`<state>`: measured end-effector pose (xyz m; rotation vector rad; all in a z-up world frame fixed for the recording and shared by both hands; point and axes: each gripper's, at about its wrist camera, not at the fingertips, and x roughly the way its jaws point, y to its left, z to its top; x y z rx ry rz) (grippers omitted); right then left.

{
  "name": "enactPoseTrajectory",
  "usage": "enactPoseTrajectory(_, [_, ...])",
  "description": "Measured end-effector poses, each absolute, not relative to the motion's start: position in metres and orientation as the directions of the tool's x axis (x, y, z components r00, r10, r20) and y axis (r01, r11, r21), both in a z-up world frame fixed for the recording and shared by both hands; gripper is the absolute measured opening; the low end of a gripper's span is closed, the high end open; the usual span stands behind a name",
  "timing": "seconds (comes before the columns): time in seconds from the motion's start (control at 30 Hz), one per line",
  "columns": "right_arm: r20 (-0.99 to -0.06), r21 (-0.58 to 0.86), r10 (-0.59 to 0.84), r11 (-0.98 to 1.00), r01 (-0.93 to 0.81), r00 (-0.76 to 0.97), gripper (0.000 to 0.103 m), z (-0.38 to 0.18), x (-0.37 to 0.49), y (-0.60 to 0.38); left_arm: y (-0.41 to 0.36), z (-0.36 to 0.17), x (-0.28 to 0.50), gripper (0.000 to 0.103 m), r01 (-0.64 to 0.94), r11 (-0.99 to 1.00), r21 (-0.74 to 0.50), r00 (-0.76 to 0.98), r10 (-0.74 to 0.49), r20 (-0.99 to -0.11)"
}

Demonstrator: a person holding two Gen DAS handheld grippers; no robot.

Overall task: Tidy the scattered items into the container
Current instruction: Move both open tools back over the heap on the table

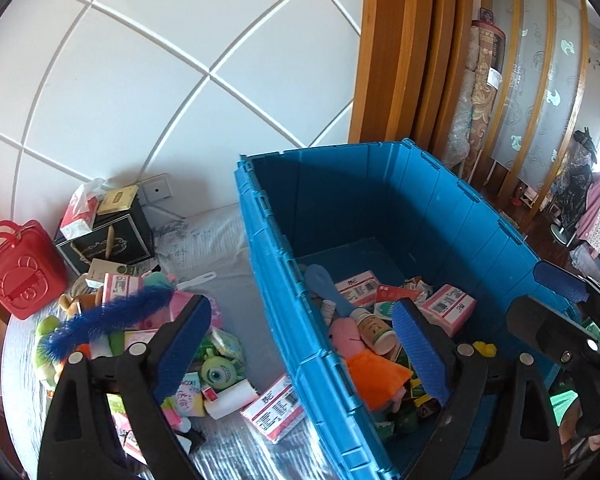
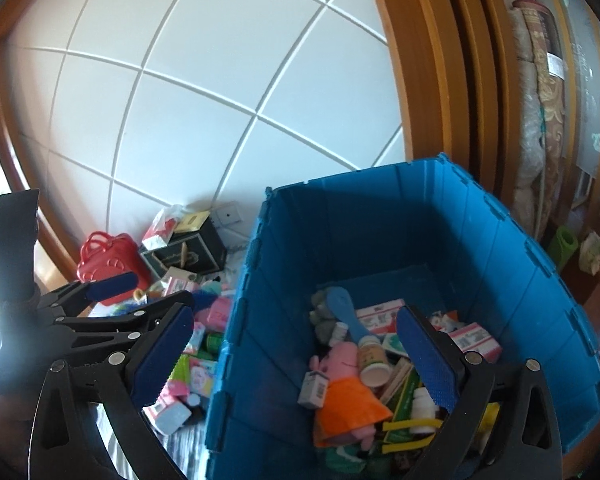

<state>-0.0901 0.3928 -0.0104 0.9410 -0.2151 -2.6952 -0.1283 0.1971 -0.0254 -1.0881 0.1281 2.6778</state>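
Observation:
A blue plastic crate [image 1: 268, 264] [image 2: 236, 320] stands on the table and holds several items: a pink pig doll in an orange dress [image 1: 374, 376] [image 2: 348, 396], a blue spoon [image 1: 324, 286] [image 2: 346, 312], a small bottle [image 1: 376, 330] [image 2: 374, 362] and pink-and-white boxes [image 1: 448, 308]. Left of the crate lies a pile of scattered toys and boxes [image 1: 148, 332] [image 2: 198, 344], with a fuzzy blue stick [image 1: 108, 316] and a green one-eyed toy [image 1: 218, 374]. My left gripper [image 1: 300, 356] is open and empty, straddling the crate's left wall. My right gripper [image 2: 296, 364] is open and empty over the same wall; it also shows in the left wrist view [image 1: 540, 304].
A red plastic case [image 1: 22, 270] [image 2: 112, 266] and a black box [image 1: 108, 236] [image 2: 192, 250] with a tissue pack [image 1: 80, 210] stand at the back by the white panelled wall. A pink-and-white box [image 1: 274, 408] lies by the crate. Wooden door frames stand at the right.

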Motion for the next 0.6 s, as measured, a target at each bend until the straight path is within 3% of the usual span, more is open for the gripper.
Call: enactPoseTrajectory(0.6, [-0.649, 0.179, -0.354, -0.931, 0.318, -0.673, 0.103, -0.015, -0.050, 0.251, 0.035, -0.036, -0.081, 0.093, -0.101, -0.994, -0.036, -0.675, 0.095, -0.732])
